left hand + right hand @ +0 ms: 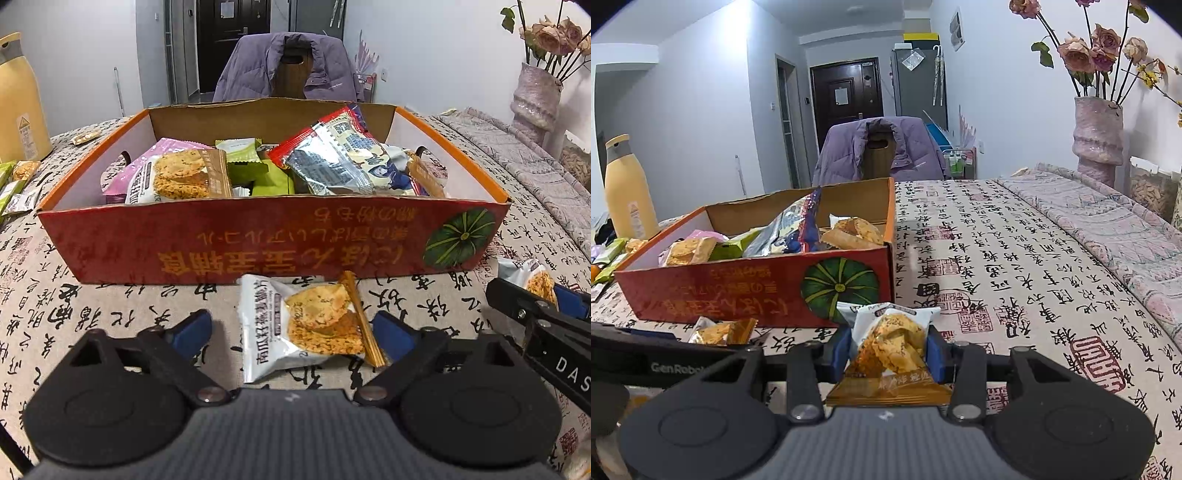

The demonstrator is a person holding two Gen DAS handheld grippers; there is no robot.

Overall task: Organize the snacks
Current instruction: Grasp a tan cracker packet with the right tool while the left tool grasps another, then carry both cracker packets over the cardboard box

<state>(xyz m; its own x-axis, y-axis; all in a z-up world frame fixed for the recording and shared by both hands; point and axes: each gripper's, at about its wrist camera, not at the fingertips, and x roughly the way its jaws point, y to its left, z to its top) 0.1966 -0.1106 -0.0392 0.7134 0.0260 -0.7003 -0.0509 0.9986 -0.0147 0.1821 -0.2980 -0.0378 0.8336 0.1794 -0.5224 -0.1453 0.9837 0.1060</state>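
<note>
The worktop [424,295] is covered with a cloth printed with black calligraphy, and behind it stands a chair with a purple jacket [284,66]. In the left wrist view, the left tool [291,328] has its blue fingers [194,328] spread wide, and a white cracker packet [306,328] lies flat on the cloth between them; the pads do not press it. Just beyond the packet stands the red cardboard box [258,240], full of mixed snack packets. At the right edge the right tool [546,299] shows with a packet in it. In the right wrist view, the right tool [888,350] pinches a cracker packet with gold end [890,347] upright between its blue pads. The box [757,291] is ahead and to the left of this tool, and a vase of roses [1099,136] stands far right.
</note>
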